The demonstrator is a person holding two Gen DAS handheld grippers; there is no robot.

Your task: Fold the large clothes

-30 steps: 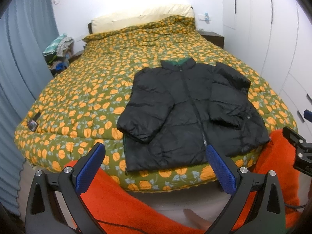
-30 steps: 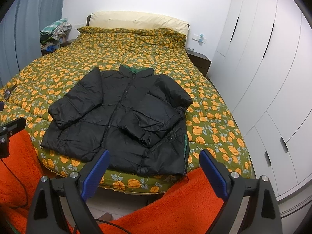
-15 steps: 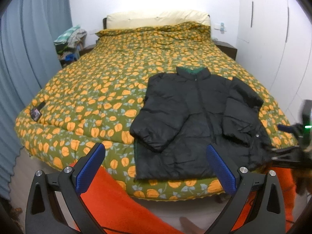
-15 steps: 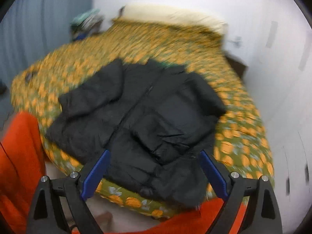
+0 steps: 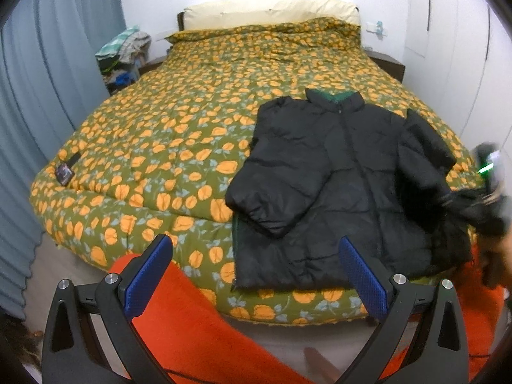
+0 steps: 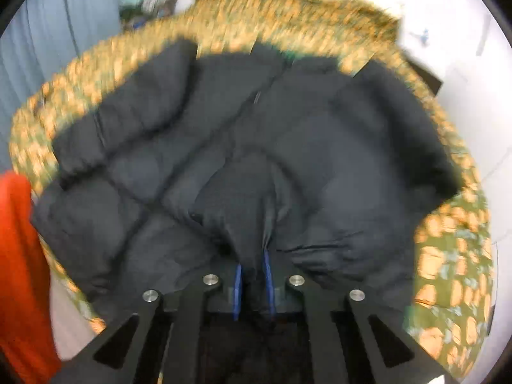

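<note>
The black puffer jacket (image 5: 339, 185) lies front up on the near right part of the bed (image 5: 179, 147), collar toward the pillows (image 5: 272, 12) and hem at the foot edge. The zip is closed. Its left-hand sleeve, as seen from the foot of the bed, is folded in over the front panel; the other sleeve runs down the right side toward the hem corner.

Left tool (image 5: 256, 275): jaws wide apart, nothing between the blue pads (image 5: 147, 275). It hangs over the foot of the bed, short of the hem, clear of the fabric.

Right tool (image 6: 253, 283): jaws have just been closing and now stand nearly together, with a bunched fold of jacket fabric pinched between the blue pads (image 6: 237, 288). The grip point is low on the garment, on its right side; the right wrist view is motion-blurred, so whether cuff or hem is clamped cannot be determined. In the left wrist view this tool appears blurred at the far right edge, with dark fabric gathered at it.

An orange fleece sleeve (image 5: 192, 329) fills the foreground beneath both tools. A grey-blue curtain (image 5: 41, 121) hangs left of the bed, and white wardrobe doors (image 5: 460, 32) stand to its right
</note>
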